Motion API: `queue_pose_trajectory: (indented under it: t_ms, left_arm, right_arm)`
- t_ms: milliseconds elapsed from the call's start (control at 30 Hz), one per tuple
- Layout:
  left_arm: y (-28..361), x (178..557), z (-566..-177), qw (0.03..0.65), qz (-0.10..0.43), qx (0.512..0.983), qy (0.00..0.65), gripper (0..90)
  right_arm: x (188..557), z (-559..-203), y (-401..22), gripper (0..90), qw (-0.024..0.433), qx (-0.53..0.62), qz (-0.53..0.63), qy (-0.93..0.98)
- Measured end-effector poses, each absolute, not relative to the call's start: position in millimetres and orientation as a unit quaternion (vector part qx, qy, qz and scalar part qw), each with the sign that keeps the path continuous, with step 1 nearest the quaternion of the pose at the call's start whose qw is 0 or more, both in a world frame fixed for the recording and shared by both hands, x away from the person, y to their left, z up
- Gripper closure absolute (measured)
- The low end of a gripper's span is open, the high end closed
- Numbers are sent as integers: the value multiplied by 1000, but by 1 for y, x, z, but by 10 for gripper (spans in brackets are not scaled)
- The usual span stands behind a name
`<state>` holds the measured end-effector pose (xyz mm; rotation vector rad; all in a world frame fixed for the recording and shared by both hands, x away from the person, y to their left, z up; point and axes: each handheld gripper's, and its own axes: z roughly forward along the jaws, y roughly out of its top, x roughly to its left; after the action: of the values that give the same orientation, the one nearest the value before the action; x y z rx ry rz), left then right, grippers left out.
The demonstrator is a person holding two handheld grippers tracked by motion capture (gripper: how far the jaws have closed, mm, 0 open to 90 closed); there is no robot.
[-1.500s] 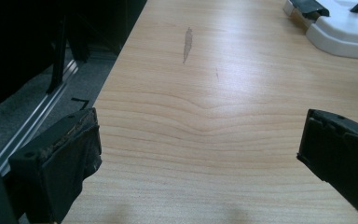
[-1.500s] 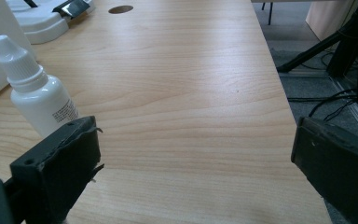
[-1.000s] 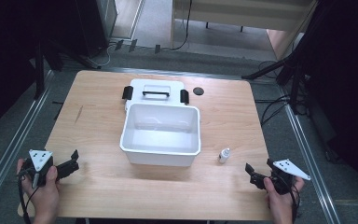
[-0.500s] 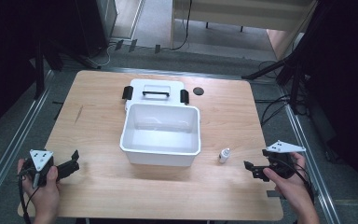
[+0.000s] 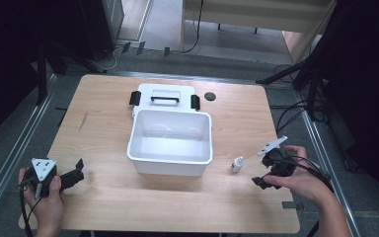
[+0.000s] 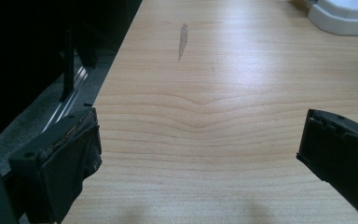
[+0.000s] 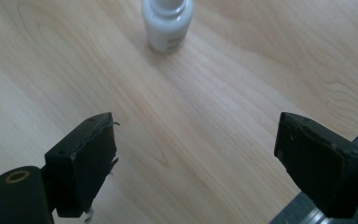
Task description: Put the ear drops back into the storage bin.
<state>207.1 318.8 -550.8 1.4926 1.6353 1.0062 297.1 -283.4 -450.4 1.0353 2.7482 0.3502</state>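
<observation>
A small white bottle [image 5: 237,164] stands upright on the wooden table [image 5: 103,103], just right of an open white bin [image 5: 169,166]. My right gripper [image 5: 261,171] is held a little right of the bottle, tilted, with its jaws wide apart and pointing toward it. In the right gripper view the bottle [image 7: 168,23] stands ahead of the open right gripper [image 7: 196,163], with bare wood between the jaws. My left gripper [image 5: 78,171] rests at the table's front left, open and holding nothing. In the left gripper view the left gripper [image 6: 200,158] spans bare wood.
The bin's white lid [image 5: 164,91], with a black handle and black side latches, lies flat behind the bin. A small black disc [image 5: 209,96] sits near the back edge. A corner of the bin [image 6: 345,21] shows far ahead of the left gripper.
My right gripper has lifted from the front right edge, moved left and forward toward the bottle, and tilted. The left gripper has stayed where it was.
</observation>
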Motion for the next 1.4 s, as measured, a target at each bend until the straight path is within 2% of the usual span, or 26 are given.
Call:
queue_pose_trajectory:
  t_ms: [233,467,800,900,1067,1167,1233,1367,1400]
  left_arm:
    - [319,207,-551,348,387,576,631,0]
    - [319,207,-551,347,387,576,631,0]
    - [318,209,-551,340,388,579,632,0]
    - [318,209,-551,339,387,579,632,0]
    - [318,209,-551,339,387,579,633,0]
    - [318,209,-551,339,387,580,632,0]
    - [318,209,-551,339,387,580,632,0]
    - [318,209,-551,339,386,580,632,0]
    - [318,209,-551,339,386,580,632,0]
  right_arm:
    - [307,-455,-270,129,64,346,16,936]
    - [313,-452,-259,184,51,355,17,933]
    - [323,-449,-235,214,56,345,18,937]
    - [329,-447,-230,255,61,345,24,936]
    - [338,-443,-223,364,33,348,37,936]
    - [341,-443,-219,399,23,350,39,936]
    - [350,-443,-214,458,8,362,41,931]
    - [357,-444,-211,517,3,380,36,924]
    - [360,-446,-210,574,2,387,28,922]
